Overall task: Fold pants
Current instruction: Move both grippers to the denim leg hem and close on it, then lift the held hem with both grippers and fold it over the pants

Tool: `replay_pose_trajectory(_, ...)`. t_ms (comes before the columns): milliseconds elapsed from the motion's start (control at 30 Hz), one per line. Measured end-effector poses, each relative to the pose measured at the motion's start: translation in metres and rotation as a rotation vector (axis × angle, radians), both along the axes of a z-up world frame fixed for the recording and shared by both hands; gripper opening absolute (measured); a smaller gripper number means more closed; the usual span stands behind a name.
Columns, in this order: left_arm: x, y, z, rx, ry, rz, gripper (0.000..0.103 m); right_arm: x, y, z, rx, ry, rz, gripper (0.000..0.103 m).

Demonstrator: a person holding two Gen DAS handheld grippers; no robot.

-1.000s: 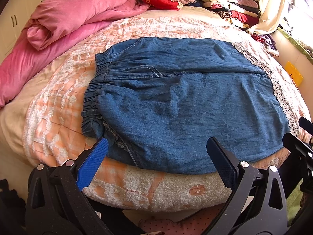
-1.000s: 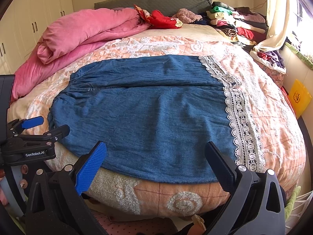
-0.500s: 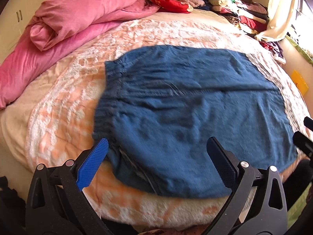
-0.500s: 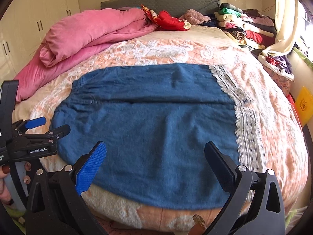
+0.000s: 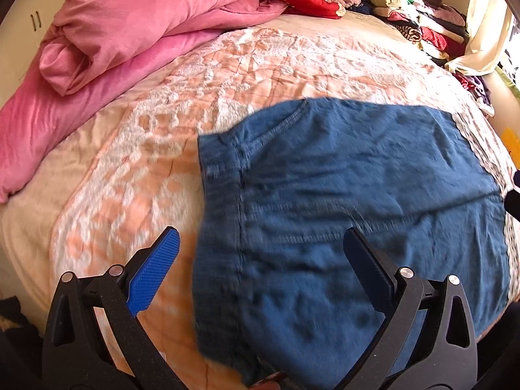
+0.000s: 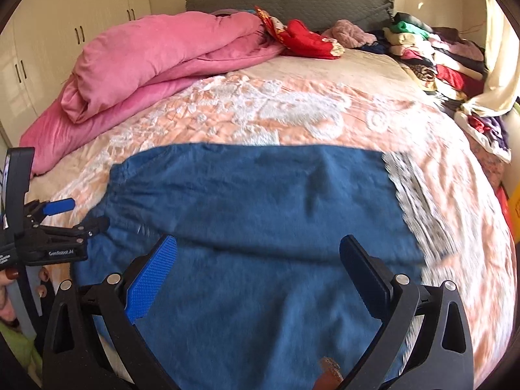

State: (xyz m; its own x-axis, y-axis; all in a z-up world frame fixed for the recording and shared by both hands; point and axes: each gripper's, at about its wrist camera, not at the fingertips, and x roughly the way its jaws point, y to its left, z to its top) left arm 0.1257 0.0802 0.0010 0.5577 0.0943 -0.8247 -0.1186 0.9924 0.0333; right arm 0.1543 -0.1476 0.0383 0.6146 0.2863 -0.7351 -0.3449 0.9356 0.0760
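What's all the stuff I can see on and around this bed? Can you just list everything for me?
pants: one, blue denim, spread flat on the near half of the bed, lace trim along the right edge
bedspread: one, peach and white, covering the bed
duvet: one, pink, rolled up at the far left
red garment: one, red with gold trim, by the headboard
headboard: one, grey, far end
clothes stack: one pile, mixed colours, far right
curtain: one, cream, right edge
wardrobe: one, cream doors, left wall
left hand-held gripper: one, black with blue pads, open, over the pants' waistband end
right hand-held gripper: one, black with blue pads, open, over the pants
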Motion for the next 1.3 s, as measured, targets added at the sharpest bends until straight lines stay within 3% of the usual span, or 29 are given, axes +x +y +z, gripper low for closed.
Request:
replay_pose_trajectory(167,0.026,0.015,0.003,0.026,-0.026,0.013,0.095,0.046,0.018,-0.005,-0.013,0.015,0.047,0.099)
replay_pose_trajectory(367,0.065,0.04,-0.009,0.031,0.01,0.031,0.095,0.094,0.049,-0.018,-0.107,0.028,0.11,0.099)
replay_pose_trajectory(567,0.092,0.05,-0.017,-0.025,-0.007,-0.035,0.095,0.133,0.08,-0.032,-0.137,0.07,0.178,0.099)
replay_pose_trajectory(733,0.106,0.048,-0.032,-0.01,0.005,-0.076,0.092,0.16,0.095,-0.048,-0.18,0.103,0.2,0.099)
replay_pose_trajectory(800,0.109,0.045,-0.035,-0.014,0.001,-0.094,0.082,0.169,0.102,-0.056,-0.209,0.112,0.213,0.099)
replay_pose_trajectory(867,0.109,0.043,-0.036,-0.027,-0.013,-0.124,0.059,0.173,0.106,-0.062,-0.24,0.112,0.232,0.099)
replay_pose_trajectory(900,0.109,0.042,-0.035,-0.012,-0.024,-0.125,0.056,0.174,0.109,-0.065,-0.251,0.109,0.245,0.099)
replay_pose_trajectory(967,0.107,0.041,-0.032,0.012,-0.053,-0.126,0.033,0.176,0.113,-0.069,-0.274,0.101,0.264,0.099)
replay_pose_trajectory(1067,0.097,0.046,-0.019,-0.024,-0.126,-0.125,0.025,0.179,0.116,-0.075,-0.294,0.093,0.285,0.099)
replay_pose_trajectory(1300,0.067,0.039,0.011,-0.036,-0.243,-0.167,0.021,0.181,0.123,-0.079,-0.312,0.065,0.34,0.098)
